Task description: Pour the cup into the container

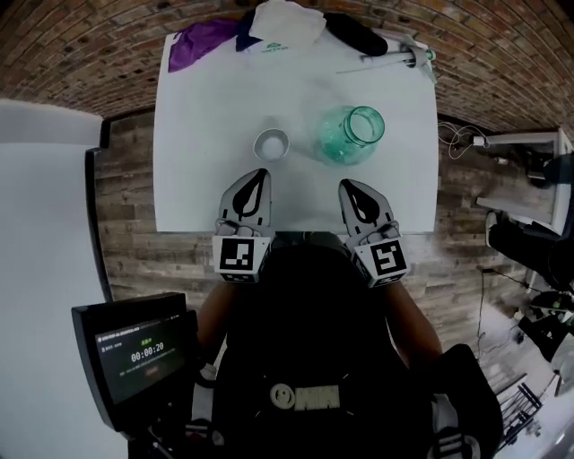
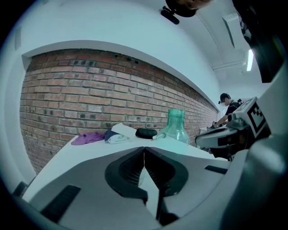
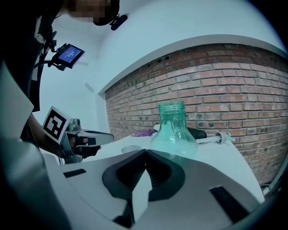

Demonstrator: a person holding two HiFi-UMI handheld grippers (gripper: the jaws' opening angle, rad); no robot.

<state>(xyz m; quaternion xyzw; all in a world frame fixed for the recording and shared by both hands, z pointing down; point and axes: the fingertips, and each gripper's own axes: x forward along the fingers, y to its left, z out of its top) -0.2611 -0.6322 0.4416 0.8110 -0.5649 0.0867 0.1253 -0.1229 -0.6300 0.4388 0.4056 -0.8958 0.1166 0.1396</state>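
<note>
— Which step are you at?

— At the very beginning, I judge. Nearest to me, over the near edge of the white table, I hold my left gripper with its jaws pressed together and nothing between them. My right gripper beside it is closed in the same way and is also empty. So nothing is picked up yet.

— And where is the cup?

— The small white round cup stands upright about the middle of the table, just beyond my left gripper, untouched. To its right, near but apart, stands the green see-through flask-shaped container, mouth upward, ahead of my right gripper. What the cup holds I cannot tell.

— And behind them?

— Along the far edge there is a purple cloth at the left corner, then a white folded bag with green print, a black oblong object and a white pipette-like tool toward the right corner.

— The next move?

— I think the left jaws must open wider than the cup, go around its wall and close gently, so that it does not tip. The neck of the container is narrow, so the pouring will need good aim.
</note>
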